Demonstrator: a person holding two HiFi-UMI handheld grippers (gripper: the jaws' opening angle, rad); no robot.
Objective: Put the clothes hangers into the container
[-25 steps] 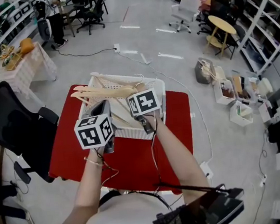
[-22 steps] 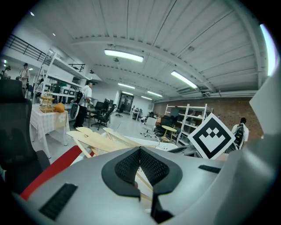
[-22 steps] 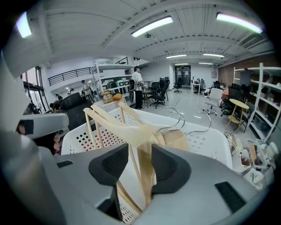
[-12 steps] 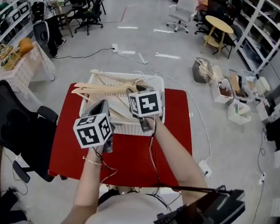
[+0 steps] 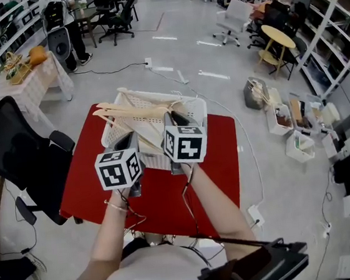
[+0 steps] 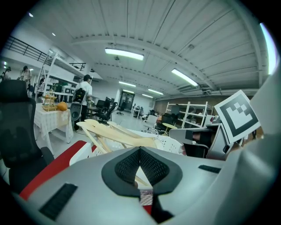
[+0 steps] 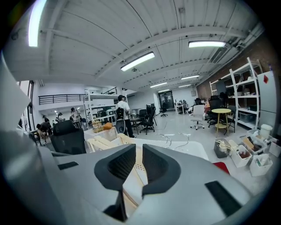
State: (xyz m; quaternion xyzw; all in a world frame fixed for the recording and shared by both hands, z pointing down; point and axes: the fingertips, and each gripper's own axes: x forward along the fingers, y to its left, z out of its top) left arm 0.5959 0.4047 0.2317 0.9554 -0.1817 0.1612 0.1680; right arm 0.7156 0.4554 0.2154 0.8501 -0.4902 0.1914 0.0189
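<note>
You held both grippers side by side over the near rim of the white container (image 5: 195, 111), which stood on the red table (image 5: 163, 200). The wooden hangers (image 5: 135, 113) lay piled across its top. Their long axis ran from left to right in the head view, and their left ends jutted out past the container's left rim. Your left gripper (image 6: 139, 150) had its jaws closed together with nothing between them. Your right gripper (image 7: 138, 150) had just been closing its jaws; a narrow slot was left between the pads, pale wood showed through it from beyond, and the pads gripped nothing
</note>
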